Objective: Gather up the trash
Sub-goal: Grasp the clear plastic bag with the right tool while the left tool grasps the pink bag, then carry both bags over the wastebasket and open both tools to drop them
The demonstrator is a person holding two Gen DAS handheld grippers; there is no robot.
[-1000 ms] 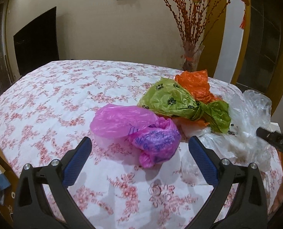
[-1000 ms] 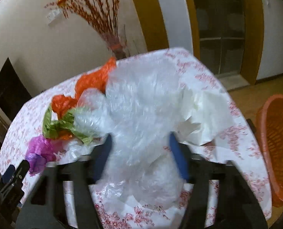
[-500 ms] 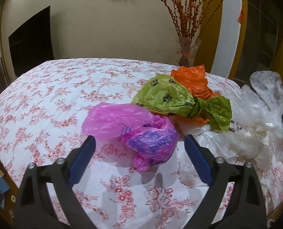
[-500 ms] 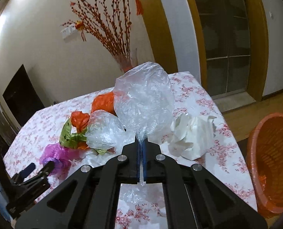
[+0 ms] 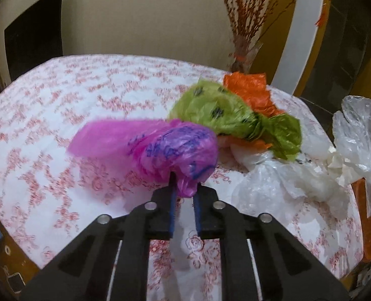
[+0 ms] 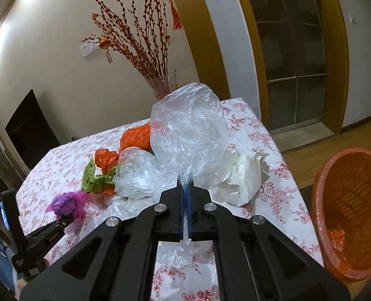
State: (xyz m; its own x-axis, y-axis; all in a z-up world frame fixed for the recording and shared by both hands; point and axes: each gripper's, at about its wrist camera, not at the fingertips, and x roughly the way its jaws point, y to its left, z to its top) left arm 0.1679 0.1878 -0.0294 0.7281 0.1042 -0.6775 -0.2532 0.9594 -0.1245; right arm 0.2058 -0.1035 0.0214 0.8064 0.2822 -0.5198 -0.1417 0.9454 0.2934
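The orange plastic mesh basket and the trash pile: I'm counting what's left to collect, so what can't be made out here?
- Orange plastic mesh basket: right wrist view, its right and bottom are cut off by the frame edge; contents mostly unseen.
- Green crumpled plastic bag with dark prints: right wrist view, largely hidden behind a clear plastic bag.
- Pink plastic bag: left wrist view, motion blur; print unreadable.
- Orange plastic bag: left wrist view, partly behind the green bag.

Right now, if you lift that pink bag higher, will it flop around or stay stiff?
Probably floppy: the pink bag is thin crinkled plastic, pinched at one small tail by the left gripper. It looks light and puffy, so it should swing and sag. It may slip, since only a thin bit sits between the pads.
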